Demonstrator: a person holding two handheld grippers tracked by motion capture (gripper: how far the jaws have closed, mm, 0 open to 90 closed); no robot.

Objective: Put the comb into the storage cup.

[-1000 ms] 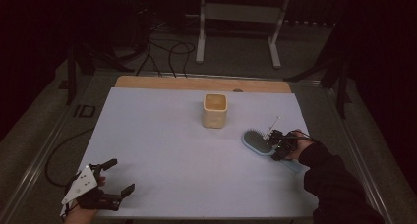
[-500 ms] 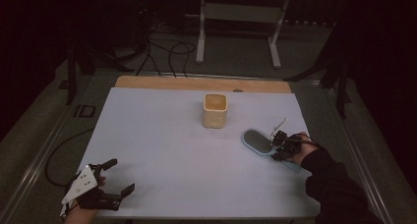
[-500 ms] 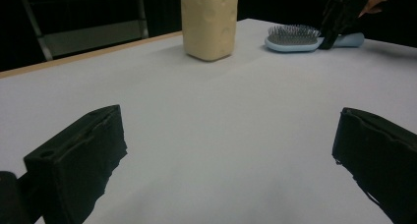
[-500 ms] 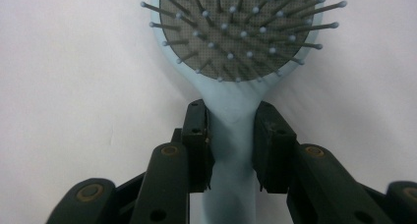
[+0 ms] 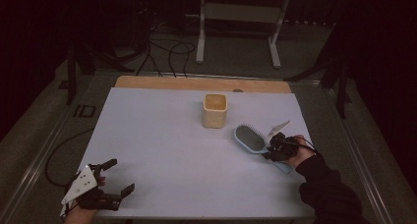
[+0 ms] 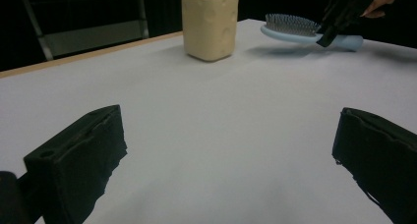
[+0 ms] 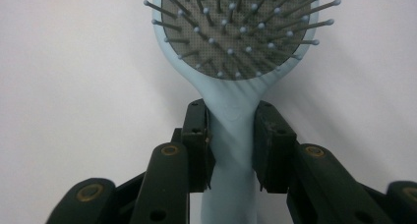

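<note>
A: Well, from the high view: one light blue hairbrush (image 5: 252, 139) lies on the white table (image 5: 162, 135), bristles up, just right of the one cream cup (image 5: 215, 110). The right gripper (image 5: 274, 149) sits at its handle.

B: Any writing?

A: None that I can read on brush, cup or grippers. The left gripper (image 5: 115, 177) rests at the near left corner, well apart from everything, jaws spread with nothing between them.

B: And the left gripper view?

A: It shows the cup's (image 6: 210, 25) dimpled side, which the high view hides, with the hairbrush (image 6: 295, 28) beyond it and the right gripper (image 6: 328, 36) coming down on the handle. Its own two jaws stand wide over bare table.

B: The right gripper view?

A: There the grip is plain: both pads (image 7: 197, 145) are clamped on the neck of the hairbrush (image 7: 235, 47), just below the grey bristle pad. Individual ball-tipped pins can be made out.
</note>
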